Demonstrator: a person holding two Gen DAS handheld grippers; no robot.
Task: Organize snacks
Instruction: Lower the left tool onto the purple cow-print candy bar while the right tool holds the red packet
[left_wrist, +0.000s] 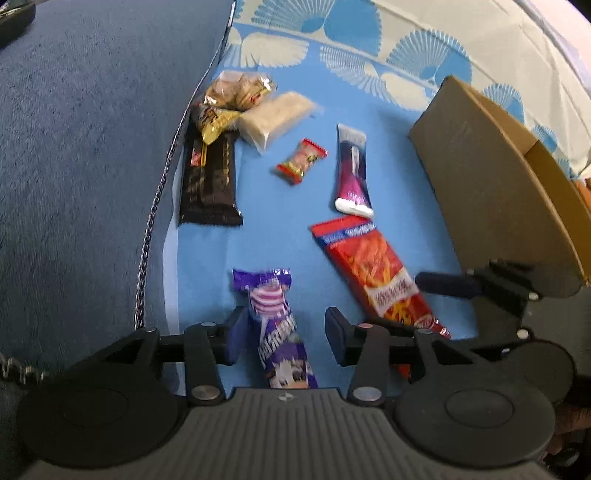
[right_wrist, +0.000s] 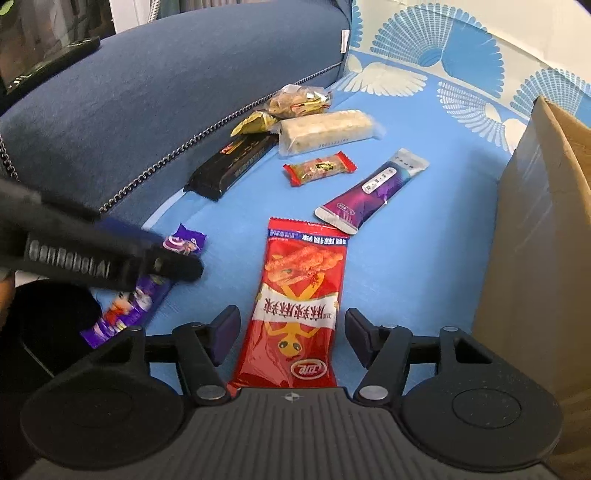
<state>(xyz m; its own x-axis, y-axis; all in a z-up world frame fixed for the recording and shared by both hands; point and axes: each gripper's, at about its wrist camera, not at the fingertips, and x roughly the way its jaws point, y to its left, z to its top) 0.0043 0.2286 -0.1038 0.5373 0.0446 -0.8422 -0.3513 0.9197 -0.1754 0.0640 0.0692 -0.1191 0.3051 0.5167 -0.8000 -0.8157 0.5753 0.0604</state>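
right wrist view, navy sofa cushion (right_wrist: 166, 92) upper left, cardboard box (right_wrist: 535, 240) at right edge, red snack packet (right_wrist: 299, 299) centre on blue cloth (right_wrist: 424, 240) between my right tongs (right_wrist: 291, 332), apart, untouched, purple packet (left_wrist: 277, 325) lower centre of left wrist view, between my left tongs (left_wrist: 284, 332), parted, grip unclear

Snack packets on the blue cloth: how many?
8. By the sofa: crinkly clear-gold bag, gold wrapper, black bar, pale wafer block. Centre: small red candy, magenta sachet, red strip packet. Left: purple packet. Others may be hidden.

2 close wrist views, angled down, sharing the blue sheet (left_wrist: 280, 206).
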